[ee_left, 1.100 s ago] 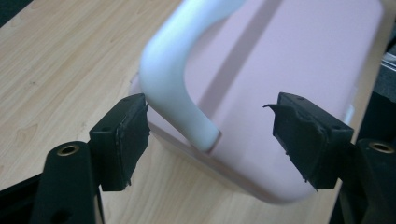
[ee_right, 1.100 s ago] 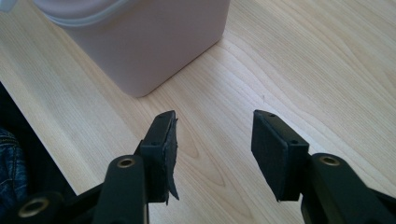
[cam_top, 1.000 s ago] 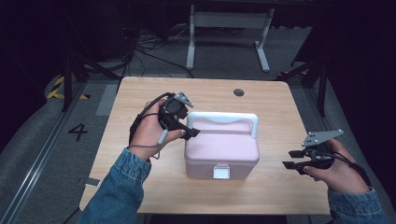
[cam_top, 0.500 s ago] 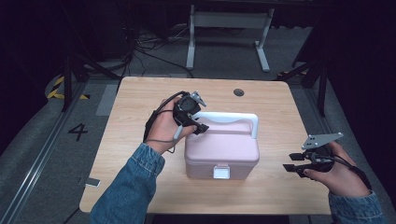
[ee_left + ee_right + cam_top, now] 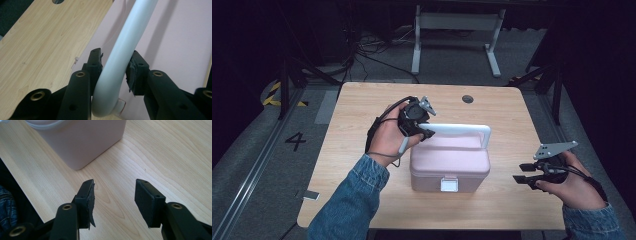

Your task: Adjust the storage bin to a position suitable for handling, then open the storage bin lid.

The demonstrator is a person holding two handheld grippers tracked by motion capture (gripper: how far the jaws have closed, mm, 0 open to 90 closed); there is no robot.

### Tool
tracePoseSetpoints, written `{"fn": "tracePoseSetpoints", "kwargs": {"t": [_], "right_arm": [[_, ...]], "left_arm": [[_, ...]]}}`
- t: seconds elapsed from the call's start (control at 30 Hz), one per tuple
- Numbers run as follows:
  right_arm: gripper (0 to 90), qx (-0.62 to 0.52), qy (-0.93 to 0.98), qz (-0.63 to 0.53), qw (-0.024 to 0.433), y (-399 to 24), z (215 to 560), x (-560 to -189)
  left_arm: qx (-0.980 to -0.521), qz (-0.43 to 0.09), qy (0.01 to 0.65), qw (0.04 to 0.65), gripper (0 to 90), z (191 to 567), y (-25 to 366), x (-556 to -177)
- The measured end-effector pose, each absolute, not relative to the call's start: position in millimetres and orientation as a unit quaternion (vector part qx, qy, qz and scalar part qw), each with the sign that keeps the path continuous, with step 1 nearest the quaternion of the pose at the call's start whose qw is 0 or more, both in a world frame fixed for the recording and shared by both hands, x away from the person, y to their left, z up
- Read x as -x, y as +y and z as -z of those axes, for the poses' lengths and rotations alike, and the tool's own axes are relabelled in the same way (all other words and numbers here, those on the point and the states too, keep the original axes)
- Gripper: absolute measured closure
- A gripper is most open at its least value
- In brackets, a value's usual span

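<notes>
1. Sitting at the centre of the high view, the pink box (image 5: 450, 162) rests on the wooden table (image 5: 362, 150), latch facing the bottom edge.
2. Its white handle (image 5: 459, 130) runs left to right across the lid.
3. The left gripper (image 5: 418, 131) has just been closing and now clamps the handle's left bend.
4. The right gripper (image 5: 524, 178), lower right, stands open and empty, apart from the box.

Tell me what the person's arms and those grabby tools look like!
Both arms wear blue denim sleeves. Each hand holds black tongs: the left tongs and the right tongs. Each has a grey three-cornered plate on top, brass-coloured rivets, flat black pads, and a thin black cable trailing off.
</notes>
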State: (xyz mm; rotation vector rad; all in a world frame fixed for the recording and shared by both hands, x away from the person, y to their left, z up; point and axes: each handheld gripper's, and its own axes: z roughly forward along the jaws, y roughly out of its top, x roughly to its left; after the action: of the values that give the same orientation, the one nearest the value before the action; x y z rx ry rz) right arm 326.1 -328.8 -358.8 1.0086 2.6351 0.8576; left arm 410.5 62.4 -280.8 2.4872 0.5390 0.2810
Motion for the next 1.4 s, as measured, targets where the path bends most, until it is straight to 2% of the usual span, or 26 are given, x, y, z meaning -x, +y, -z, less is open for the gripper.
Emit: {"fn": "tracePoseSetpoints", "kwargs": {"t": [0.4,0.67,0.8,1.03,1.17,1.4], "right_arm": [[53.0,-0.34,0.885,-0.301,0.1,-328.4,355.8,-327.2],[55.4,-0.307,0.876,-0.36,0.091,-316.3,343.8,-319.1],[59.1,-0.305,0.869,-0.376,0.099,-314.4,340.9,-318.3],[74.0,-0.299,0.851,-0.424,0.085,-304.2,334.8,-318.8],[79.6,-0.295,0.841,-0.446,0.083,-297.5,334.4,-321.6],[83.4,-0.287,0.83,-0.471,0.088,-288.3,333.7,-324.7]], "left_arm": [[-0.926,-0.107,0.203,0.301,68.7,268.7,64.7,-412.9],[-0.921,-0.11,0.209,0.311,68.0,260.7,65.6,-419.3],[-0.92,-0.107,0.213,0.312,67.5,259.1,66.2,-423.5],[-0.917,-0.108,0.22,0.314,66.8,255.3,66.1,-429.6],[-0.915,-0.11,0.227,0.314,66.5,253.5,65.3,-433.7],[-0.913,-0.115,0.235,0.314,66.1,251.7,64.6,-440.8]]}}
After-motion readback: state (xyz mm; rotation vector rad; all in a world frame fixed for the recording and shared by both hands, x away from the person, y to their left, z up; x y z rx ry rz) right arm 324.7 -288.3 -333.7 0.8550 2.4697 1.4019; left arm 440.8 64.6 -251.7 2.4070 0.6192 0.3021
